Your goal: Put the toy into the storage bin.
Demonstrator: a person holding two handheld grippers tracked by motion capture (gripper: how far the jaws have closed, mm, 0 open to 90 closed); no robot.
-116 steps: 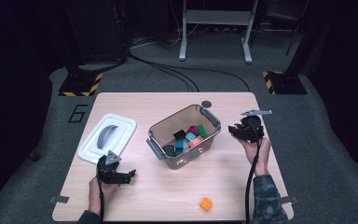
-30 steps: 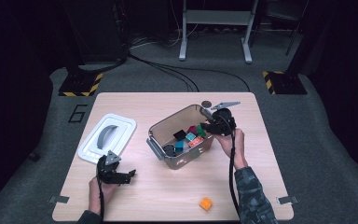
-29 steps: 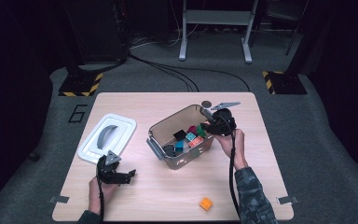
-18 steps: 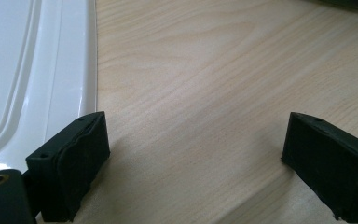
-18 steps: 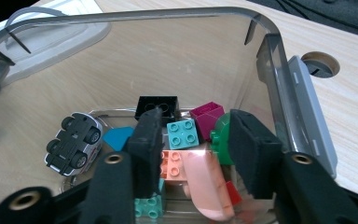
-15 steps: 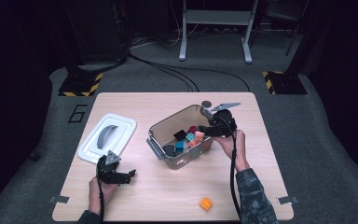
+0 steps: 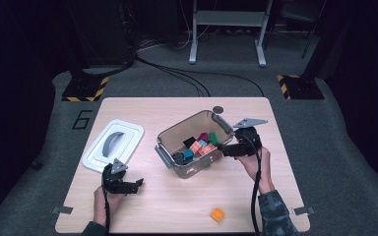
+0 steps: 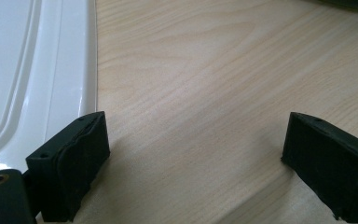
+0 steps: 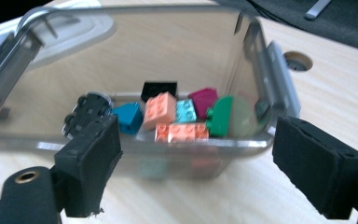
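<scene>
A clear plastic box (image 7: pixel 170 135) stands mid-table with several bricks in it: salmon (image 9: pixel 159 109), teal (image 9: pixel 128 116), green (image 9: pixel 220 115), magenta (image 9: pixel 203 98) and black (image 9: pixel 159 88). My right gripper (image 7: pixel 223 149) hovers just outside the box's right end, pointing at it. Its jaws have just been opening and stand wide apart (image 9: pixel 196 156) with nothing between them. An orange brick (image 7: pixel 217 215) lies alone near the front edge. My left gripper (image 7: pixel 136 186) rests open at the front left, low over bare wood (image 8: pixel 196 140), beside a white lid (image 8: pixel 32 79).
The white lid (image 7: pixel 113 145) with a grey handle lies left of the box. A round hole (image 7: pixel 218 109) sits in the table behind the box. The box's grey handle (image 7: pixel 161 155) sticks out at its left end. Dark floor with cables and stands surrounds the table.
My right gripper has drawn back from above the box's right end toward the person, and its jaws have spread apart. The left gripper has stayed put.
</scene>
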